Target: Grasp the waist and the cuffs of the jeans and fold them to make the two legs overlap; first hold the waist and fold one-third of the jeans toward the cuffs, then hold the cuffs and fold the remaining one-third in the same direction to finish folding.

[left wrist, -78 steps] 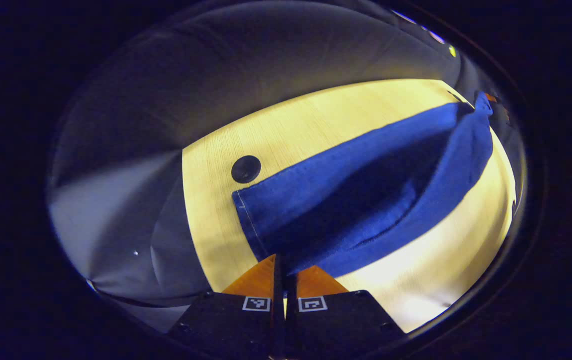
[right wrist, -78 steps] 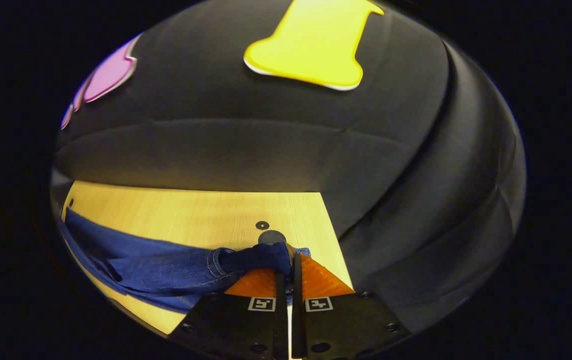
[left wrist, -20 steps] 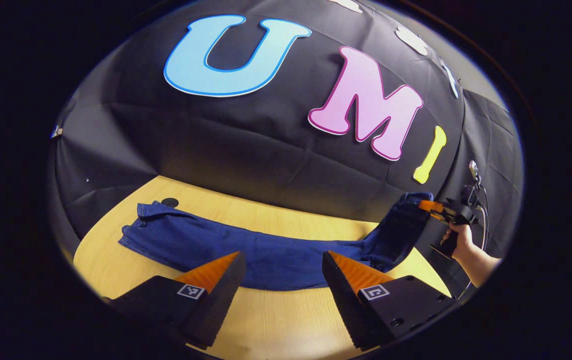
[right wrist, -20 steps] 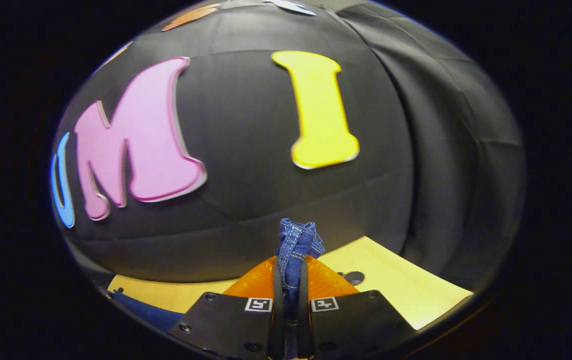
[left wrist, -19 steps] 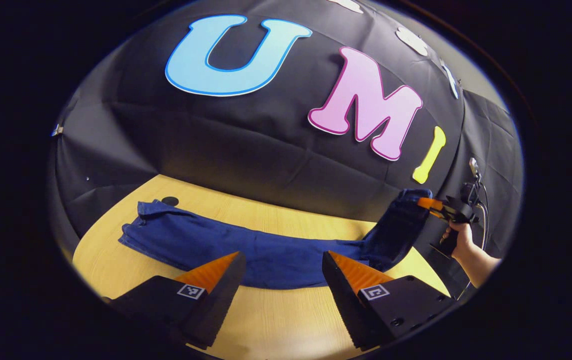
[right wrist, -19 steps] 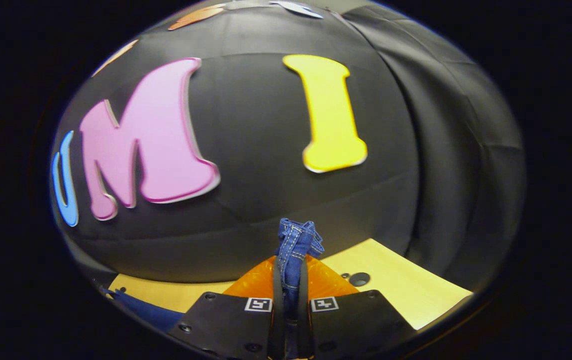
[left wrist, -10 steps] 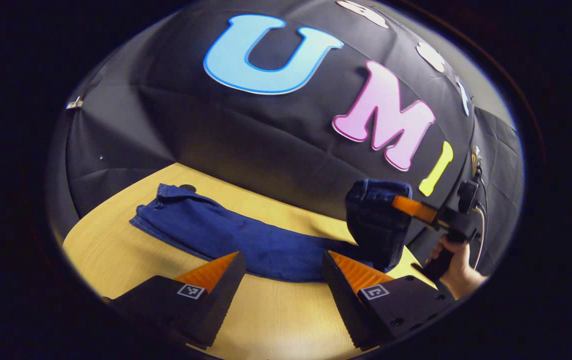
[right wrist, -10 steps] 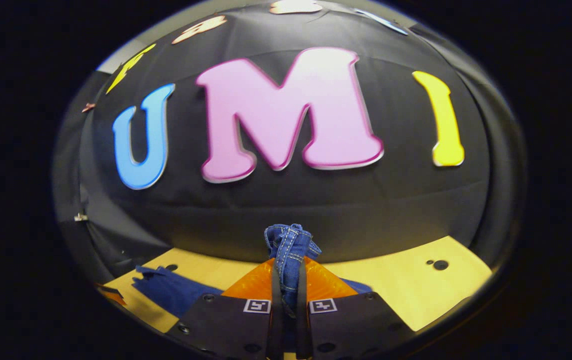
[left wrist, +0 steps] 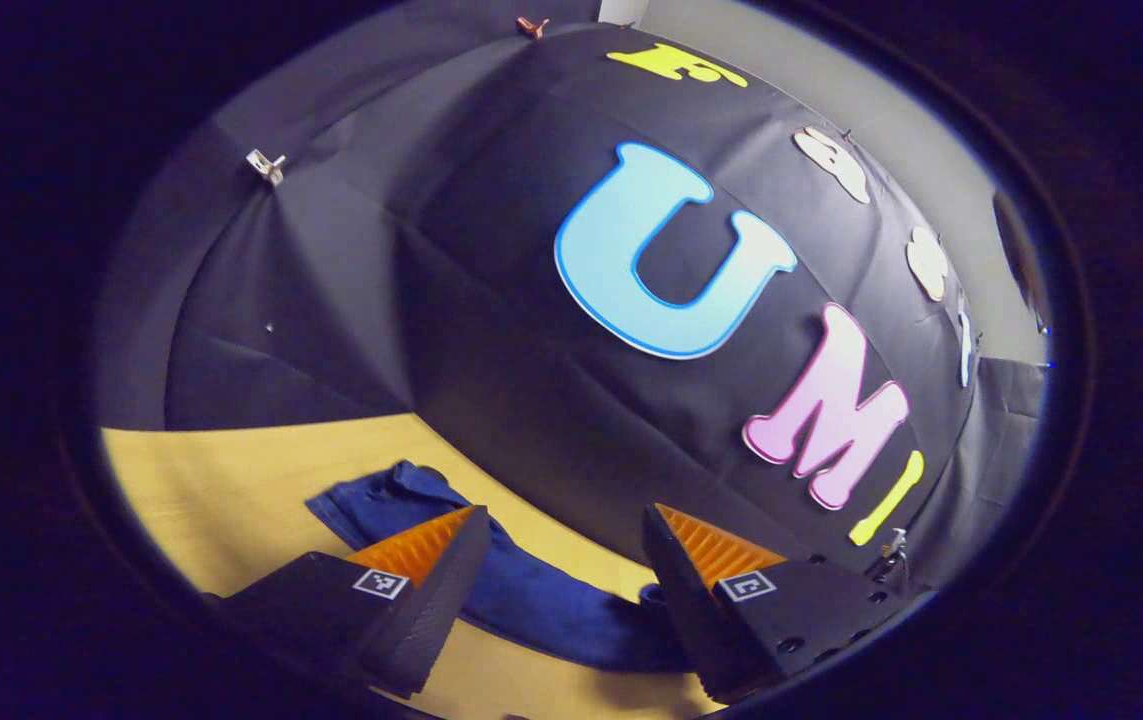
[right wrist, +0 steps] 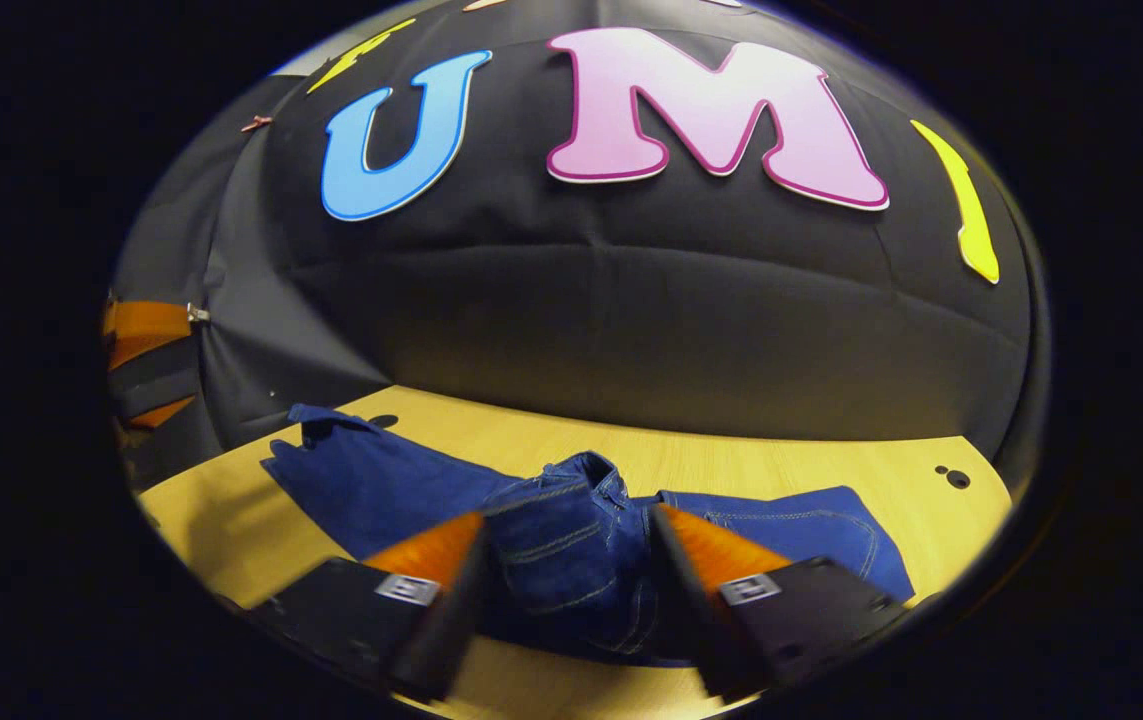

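Black cloth [right wrist: 631, 330] walls the booth behind and to the left of a pale wooden bench [right wrist: 781, 460], and it meets the bench along the whole far edge, so there is no room beyond that line. Bare wood runs in a strip between the cloth and the jeans [right wrist: 571, 540], widens toward the right end where two small dark holes [right wrist: 951, 476] sit near the corner, and shows again at the near left corner.

Blue denim lies along the bench, the cuffs [right wrist: 316, 440] flat at the far left next to another dark hole, the waist part [right wrist: 581, 500] folded over onto the legs in a rumpled hump at the middle.

Jaws of the right gripper [right wrist: 561, 560] are spread, holding nothing, just above that hump. Jaws of the left gripper [left wrist: 561, 560] are spread too, empty, over the legs. An orange and black object [right wrist: 146, 360] shows at the far left edge.
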